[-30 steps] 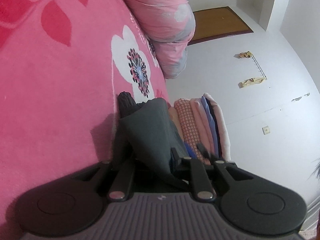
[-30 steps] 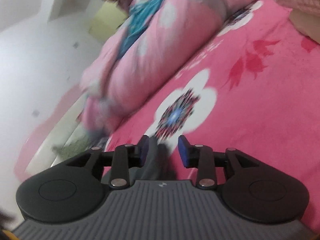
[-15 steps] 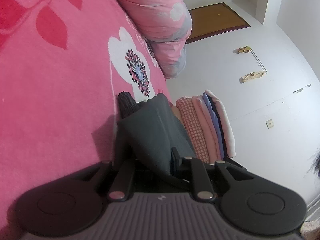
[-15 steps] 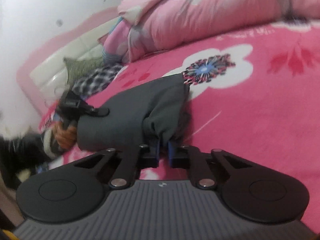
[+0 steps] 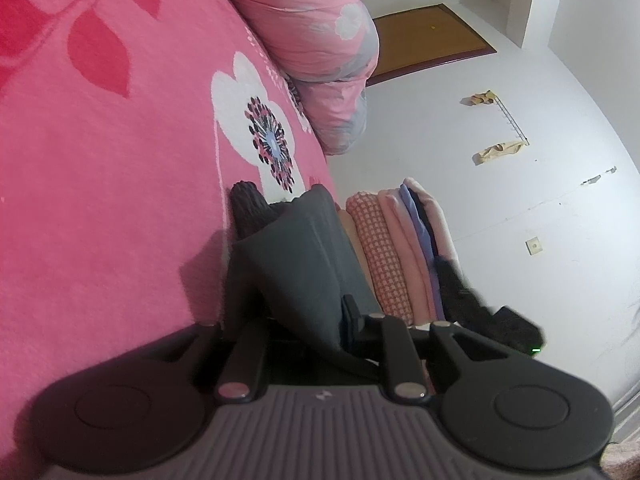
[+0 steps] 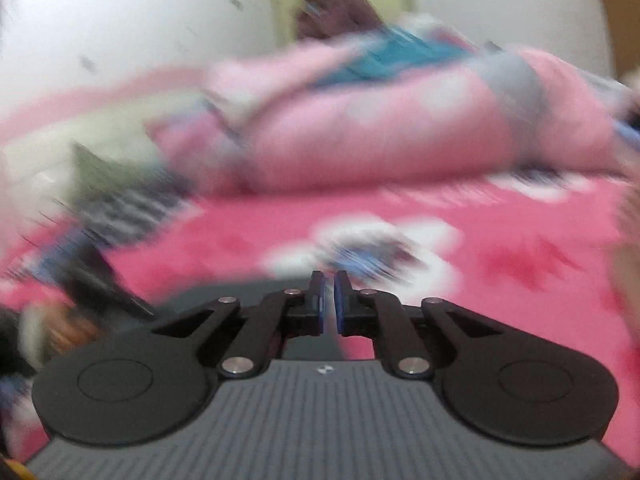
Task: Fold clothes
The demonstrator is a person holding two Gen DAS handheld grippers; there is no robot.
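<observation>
A dark grey garment stands bunched up on the pink flowered bedspread, with a ribbed dark cuff sticking out at its far end. My left gripper is shut on the near fold of this garment, and the cloth hides its left finger. In the blurred right wrist view my right gripper hangs above the bedspread. Its blue pads stand a slit apart and the jaws are opening, with nothing between them. The grey garment does not show in that view.
A stack of folded clothes lies right beside the grey garment. A dark blurred shape with a green light crosses in front of that stack. A rolled pink quilt lies along the far bed edge. A person sits behind it.
My right gripper closed on the grey garment's end, then came away from it, rolled level and rose; the garment has left its view. The left gripper kept still, and a dark shape entered at its right.
</observation>
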